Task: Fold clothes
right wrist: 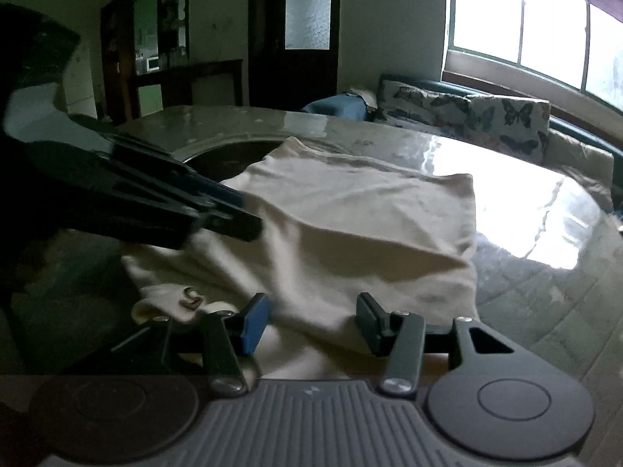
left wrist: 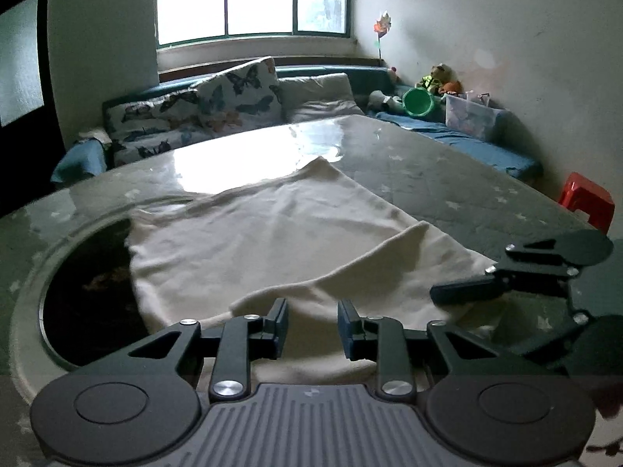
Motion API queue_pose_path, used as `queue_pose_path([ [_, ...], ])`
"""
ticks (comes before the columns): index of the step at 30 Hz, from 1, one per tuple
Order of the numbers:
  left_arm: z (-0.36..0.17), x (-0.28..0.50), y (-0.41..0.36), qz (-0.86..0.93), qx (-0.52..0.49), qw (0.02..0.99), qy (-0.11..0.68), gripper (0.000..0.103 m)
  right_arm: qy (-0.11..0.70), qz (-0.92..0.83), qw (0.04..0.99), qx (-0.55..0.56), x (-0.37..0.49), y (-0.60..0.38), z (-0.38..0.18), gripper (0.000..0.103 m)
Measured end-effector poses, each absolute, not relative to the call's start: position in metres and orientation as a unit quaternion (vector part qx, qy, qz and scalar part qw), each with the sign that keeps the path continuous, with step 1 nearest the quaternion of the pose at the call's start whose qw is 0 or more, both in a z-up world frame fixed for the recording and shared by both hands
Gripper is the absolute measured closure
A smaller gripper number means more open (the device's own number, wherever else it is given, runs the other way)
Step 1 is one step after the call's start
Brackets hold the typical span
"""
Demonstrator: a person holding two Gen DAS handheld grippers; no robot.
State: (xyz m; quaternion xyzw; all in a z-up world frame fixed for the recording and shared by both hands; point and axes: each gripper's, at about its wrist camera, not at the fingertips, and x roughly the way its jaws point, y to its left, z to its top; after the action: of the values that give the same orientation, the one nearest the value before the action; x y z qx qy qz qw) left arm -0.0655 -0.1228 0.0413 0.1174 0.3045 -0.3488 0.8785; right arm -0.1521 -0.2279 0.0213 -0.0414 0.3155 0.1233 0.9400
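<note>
A cream garment (left wrist: 272, 233) lies spread on the glossy table (left wrist: 447, 179), with one layer turned over in a raised ridge. My left gripper (left wrist: 313, 327) sits at the near end of that ridge. Cloth fills the narrow gap between its fingers, and it looks shut on the fold. In the right wrist view the left gripper (right wrist: 249, 214) reaches in from the left with the garment (right wrist: 350, 214) rising to its tips. My right gripper (right wrist: 311, 323) stands open over the near edge of the cloth, its fingers wide apart and not pressing. It also shows side-on as the right gripper (left wrist: 459, 290).
A dark round recess (left wrist: 85, 292) in the table lies partly under the garment's left side. Behind the table are butterfly cushions (left wrist: 233, 93), a green bucket (left wrist: 418, 102) and a clear box (left wrist: 471, 116). A red stool (left wrist: 588, 202) stands off the right edge.
</note>
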Motion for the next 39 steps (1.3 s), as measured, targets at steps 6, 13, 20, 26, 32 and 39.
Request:
queue_pose_path([
  [6,0.025,-0.053,-0.114,-0.337,0.107,0.875,0.331,0.073,0.305,0.094,0.948,0.000,-0.167,-0.253,0.032,0.052],
  [13,0.031,-0.055,-0.106,-0.328,0.105,0.879,0.331,0.072,0.327,0.069,0.942,0.028,-0.173,-0.280,0.027,0.052],
  [20,0.041,-0.044,-0.112,-0.331,0.092,0.883,0.321,0.071,0.295,0.066,0.953,0.023,-0.140,-0.286,0.047,0.052],
  [26,0.032,-0.027,-0.119,-0.320,0.076,0.883,0.336,0.071,0.314,0.058,0.947,0.044,-0.098,-0.289,0.034,0.055],
  [32,0.027,-0.023,-0.114,-0.307,0.084,0.886,0.336,0.065,0.327,0.054,0.943,0.018,-0.088,-0.282,0.022,0.057],
  [39,0.042,-0.046,-0.092,-0.328,0.118,0.883,0.314,0.063,0.320,0.091,0.942,-0.036,-0.118,-0.268,0.040,0.056],
])
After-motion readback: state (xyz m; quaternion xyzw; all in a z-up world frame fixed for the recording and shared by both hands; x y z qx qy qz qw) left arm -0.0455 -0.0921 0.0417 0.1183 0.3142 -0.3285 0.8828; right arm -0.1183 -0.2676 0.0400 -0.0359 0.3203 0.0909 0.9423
